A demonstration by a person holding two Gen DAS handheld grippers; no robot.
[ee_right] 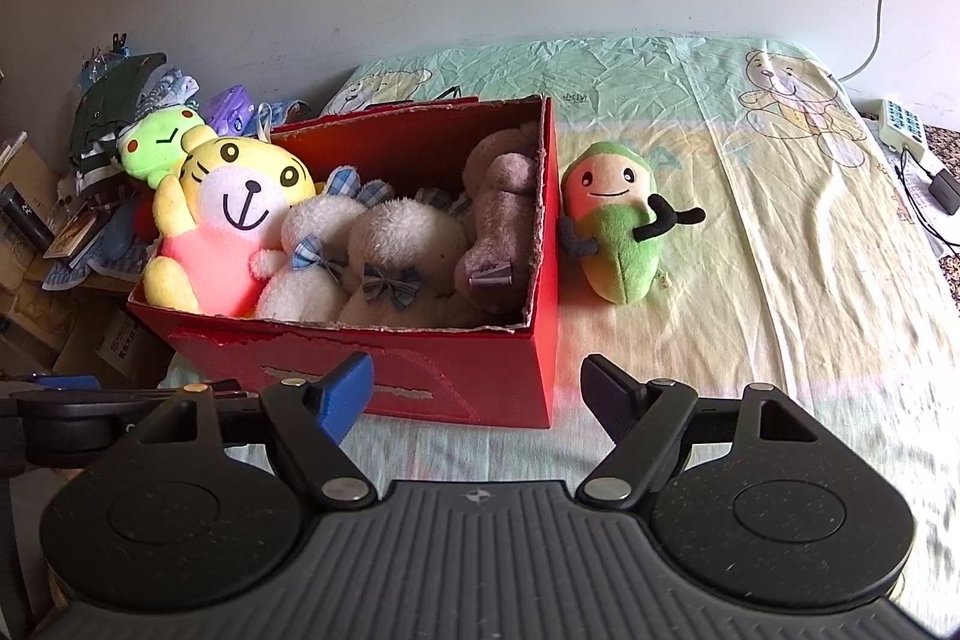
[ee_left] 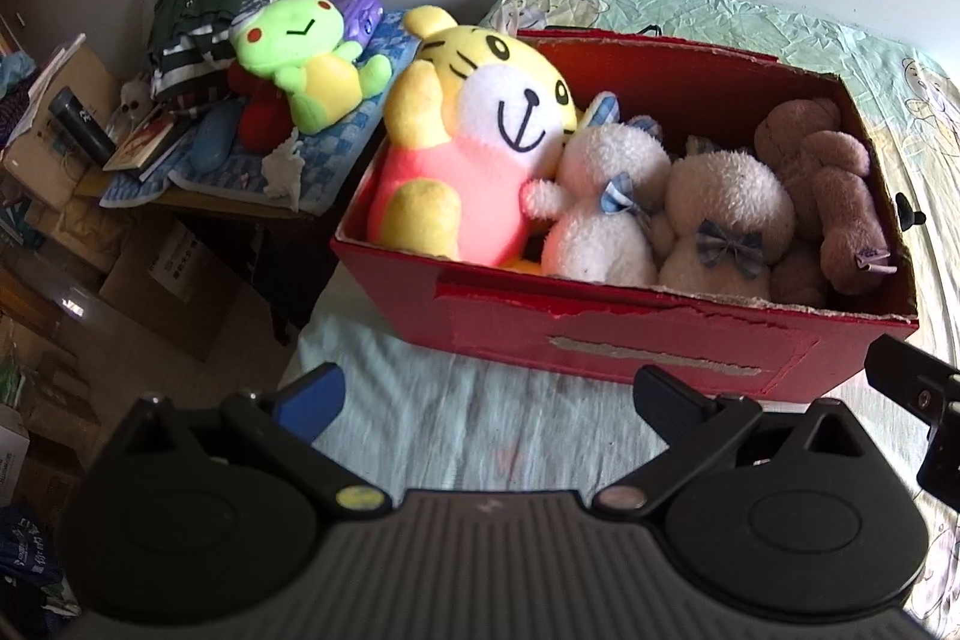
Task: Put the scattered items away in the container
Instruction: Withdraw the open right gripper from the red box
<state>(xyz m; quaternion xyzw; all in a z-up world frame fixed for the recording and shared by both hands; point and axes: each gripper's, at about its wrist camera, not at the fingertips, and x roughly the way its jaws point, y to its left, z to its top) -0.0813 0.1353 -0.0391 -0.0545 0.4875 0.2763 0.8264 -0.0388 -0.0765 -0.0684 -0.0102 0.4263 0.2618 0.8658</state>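
- The red box is seen on the bed sheet, already holding the yellow tiger plush, two white bunnies and a brown bear.
- One scattered item is left on the bed: the green bean plush, which leans against the outside of the box's right wall with one black arm raised.
- The right gripper is held low in front of the box with its jaws spread wide and nothing between them; the left gripper is likewise spread and empty.
- The bean plush is judged best taken by the right gripper, since it lies on that side.
- A grasp across the soft body, not the thin arms, is advised, so that the toy is not dangled or dropped.
- The plush should be lifted clear of the torn cardboard rim before it is carried over.
- Little free room is seen inside; the gap near the bear is likely the place where it can be pressed in.
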